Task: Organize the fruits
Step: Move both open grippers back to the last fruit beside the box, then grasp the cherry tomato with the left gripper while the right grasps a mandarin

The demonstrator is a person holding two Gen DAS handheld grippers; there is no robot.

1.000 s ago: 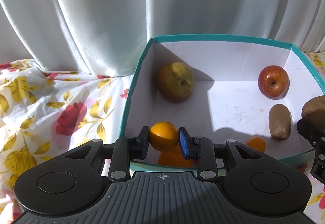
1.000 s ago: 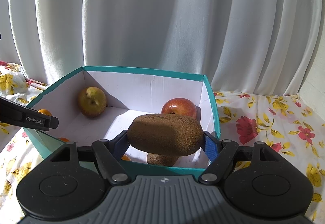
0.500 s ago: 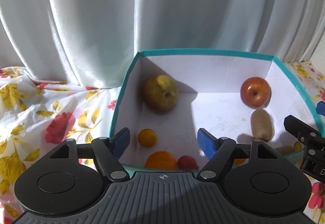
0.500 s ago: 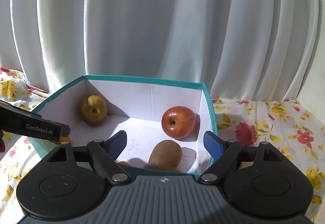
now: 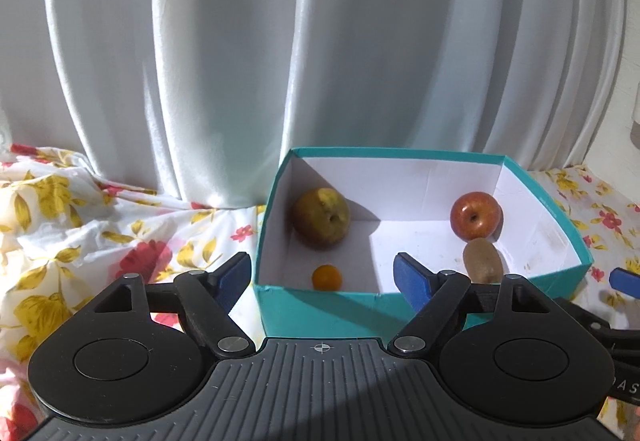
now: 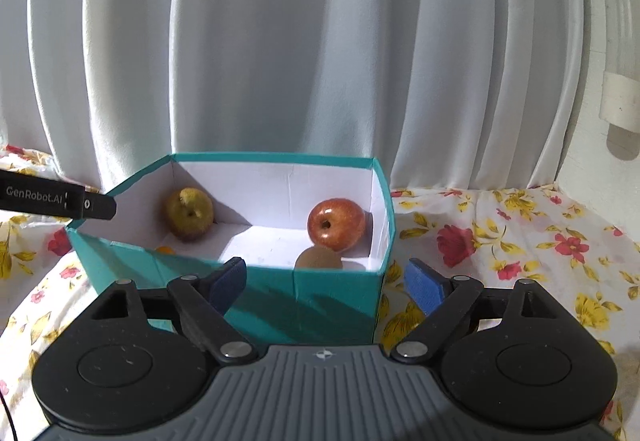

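Where a floral cloth [image 5: 100, 225] covers the worktop, white curtains [image 5: 320, 53] hang right behind it, and in the right wrist view a bare white wall [image 6: 600, 177] stands to the right of them. On the cloth sits a teal box [image 5: 332, 307] with white inner walls, its back edge close to the curtains.

Inside the box, a pear [image 5: 320, 218] lies in the far left corner and an apple [image 5: 475, 216] in the far right corner. A kiwi [image 5: 482, 260] lies just in front of the apple, touching or nearly touching it. An orange [image 5: 327, 277] rests by the box's near wall, in front of the pear.

Both claws hover before the box's near side, outside it. Left claw [image 5: 323, 275]: jaws spread wide, holding nothing. Right claw [image 6: 326, 283]: likewise spread and bare.
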